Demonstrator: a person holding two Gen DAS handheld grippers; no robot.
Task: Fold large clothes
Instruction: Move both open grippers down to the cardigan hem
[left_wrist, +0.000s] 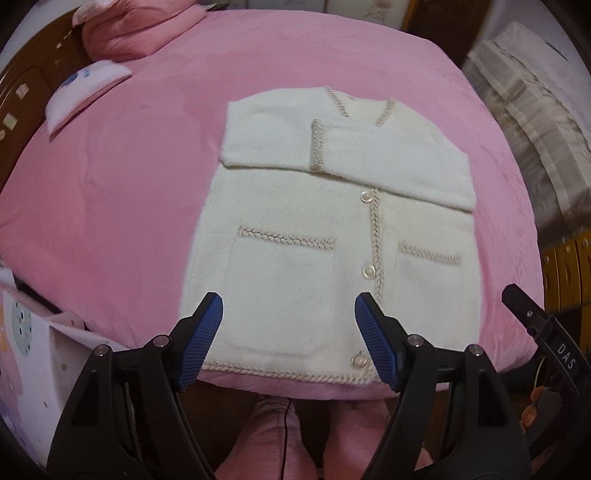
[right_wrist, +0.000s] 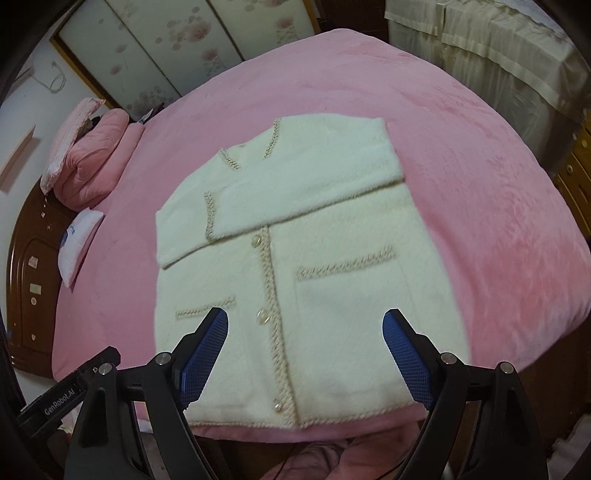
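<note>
Above the near hem of the cream cardigan (left_wrist: 332, 229), the left gripper (left_wrist: 289, 306) hangs with its blue-padded fingers (left_wrist: 207, 325) spread wide and nothing between them. Neither pad appears to touch the knit. Seen from the left wrist, the left pad sits over the cardigan's left pocket (left_wrist: 280, 291), while the other pad overlaps the braided button band (left_wrist: 375, 236) near the lowest button (left_wrist: 359, 360).

Further right along the same hem, the right gripper (right_wrist: 304, 323) is equally wide open and holds nothing; its blue fingers (right_wrist: 402, 354) also hover without visible contact. From the right wrist view, its left pad covers the end of one pocket's braided trim (right_wrist: 205, 313), and its right pad lies over the lower part of the other pocket (right_wrist: 354, 306). The button band runs between the two pads.

The cardigan lies flat, front up and buttoned, on the pink bedspread (right_wrist: 480, 192), its hem at the near edge of the bed. Both sleeves are folded across the chest, the upper one ending in a braided cuff (left_wrist: 316, 146) left of the neckline (left_wrist: 364, 107).

Left of the cardigan, near the wooden headboard (right_wrist: 26, 280), rest a white pillow (right_wrist: 77, 243) and a folded pink quilt (right_wrist: 92, 162). Right of the cardigan, beyond the bed, hangs pale drapery (right_wrist: 480, 55).
</note>
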